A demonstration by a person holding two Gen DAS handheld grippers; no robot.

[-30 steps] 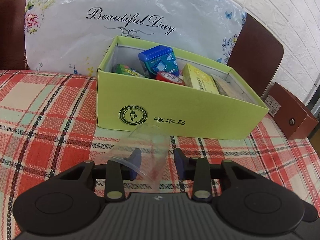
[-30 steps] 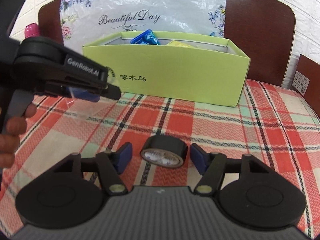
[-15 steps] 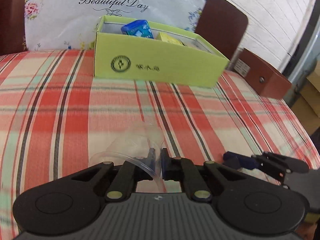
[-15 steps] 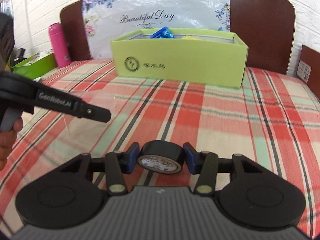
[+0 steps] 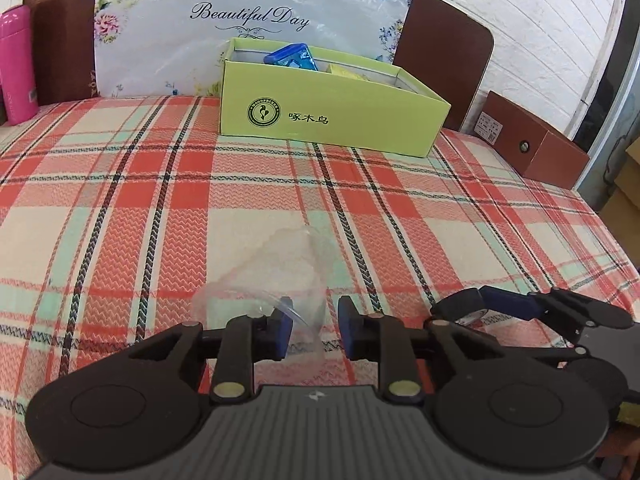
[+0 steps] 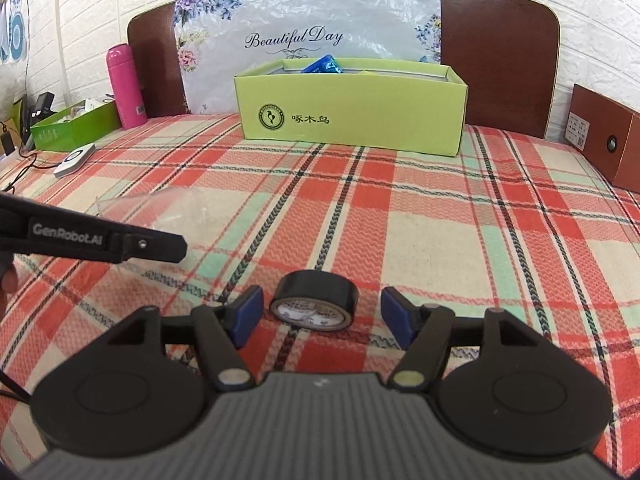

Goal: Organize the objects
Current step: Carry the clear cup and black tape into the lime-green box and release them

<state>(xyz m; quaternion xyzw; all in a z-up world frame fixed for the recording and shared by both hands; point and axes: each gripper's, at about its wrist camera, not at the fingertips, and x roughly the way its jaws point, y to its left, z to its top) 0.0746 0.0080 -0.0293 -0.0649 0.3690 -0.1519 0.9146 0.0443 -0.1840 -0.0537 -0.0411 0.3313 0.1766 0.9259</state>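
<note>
A clear plastic bag point(image 5: 276, 276) lies crumpled on the plaid cloth, its near edge draped over the left pad of my left gripper point(image 5: 316, 332). That gripper's jaws are opening and do not press on the bag. A black tape roll point(image 6: 314, 300) rests on the cloth between the jaws of my right gripper point(image 6: 320, 316), which are opening with a gap on each side. The lime green box point(image 6: 352, 112) stands at the far end, holding a blue pack point(image 5: 294, 56) and a yellow box point(image 5: 348, 72). The left gripper's finger point(image 6: 152, 242) reaches in from the left over the bag point(image 6: 160, 208).
A pink bottle point(image 6: 126, 86) and a green tray point(image 6: 72, 128) stand at the far left, with a white device point(image 6: 76, 158) on a cable. A brown box point(image 6: 604, 144) sits at the right edge. A floral plastic bag point(image 6: 308, 40) leans on the dark headboard behind the green box.
Both grippers have drawn back from the green box. The left jaws closed on the clear bag, then parted. The right jaws closed in on the tape roll, then widened off it.
</note>
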